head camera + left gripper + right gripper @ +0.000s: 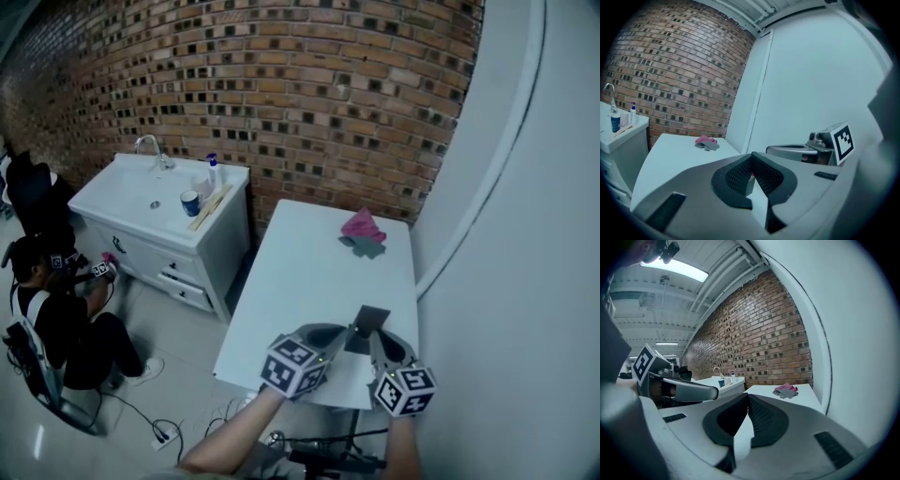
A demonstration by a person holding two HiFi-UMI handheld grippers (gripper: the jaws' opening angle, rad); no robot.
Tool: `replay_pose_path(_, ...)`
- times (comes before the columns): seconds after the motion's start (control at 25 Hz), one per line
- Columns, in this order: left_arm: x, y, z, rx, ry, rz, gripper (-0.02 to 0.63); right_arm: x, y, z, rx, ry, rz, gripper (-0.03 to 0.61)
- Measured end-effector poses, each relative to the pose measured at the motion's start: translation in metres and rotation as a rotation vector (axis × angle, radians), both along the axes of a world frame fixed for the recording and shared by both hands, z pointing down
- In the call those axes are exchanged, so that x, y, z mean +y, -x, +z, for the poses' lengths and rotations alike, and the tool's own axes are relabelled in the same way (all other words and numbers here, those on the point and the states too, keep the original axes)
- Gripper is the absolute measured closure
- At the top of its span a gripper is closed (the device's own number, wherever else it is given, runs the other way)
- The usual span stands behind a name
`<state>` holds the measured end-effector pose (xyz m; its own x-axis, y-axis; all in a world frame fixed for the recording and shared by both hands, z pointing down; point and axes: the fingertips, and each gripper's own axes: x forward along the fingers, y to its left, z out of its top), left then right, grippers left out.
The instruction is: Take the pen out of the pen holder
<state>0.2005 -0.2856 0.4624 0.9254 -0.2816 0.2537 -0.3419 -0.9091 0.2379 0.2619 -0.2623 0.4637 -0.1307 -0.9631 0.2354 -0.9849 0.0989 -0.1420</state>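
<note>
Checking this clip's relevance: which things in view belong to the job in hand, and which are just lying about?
Job: left hand-held gripper and right hand-held gripper, both shut and empty; white table. No pen or pen holder shows.
Lying about: pink cloth, grey cloth, sink unit, blue cup.

Looks steeply down from overhead onto the tabletop (300,281); rides low on left gripper (751,158) and right gripper (748,399), facing the same far cloth (361,228).
</note>
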Motion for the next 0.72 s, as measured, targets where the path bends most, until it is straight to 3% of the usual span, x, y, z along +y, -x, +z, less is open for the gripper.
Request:
replay_pose_path(0.24, -0.002, 0.001, 0.015, -0.029, 0.009, -0.019, 0.610, -0.011, 0.003, 0.026, 0.059, 0.057, -0.028, 0.575)
replay_pose_path(0.52, -0.006, 0.007, 0.031, -0.047, 0.037, -0.046, 0.609, -0.028, 0.002, 0.063, 0.139, 0.127, -0.035, 0.491)
replay_pose_path(0.72, -0.004, 0.011, 0.045, -0.069, 0.062, -0.046, 0.609, -0.037, -0.001, 0.090, 0.141, 0.166, -0.009, 0.449)
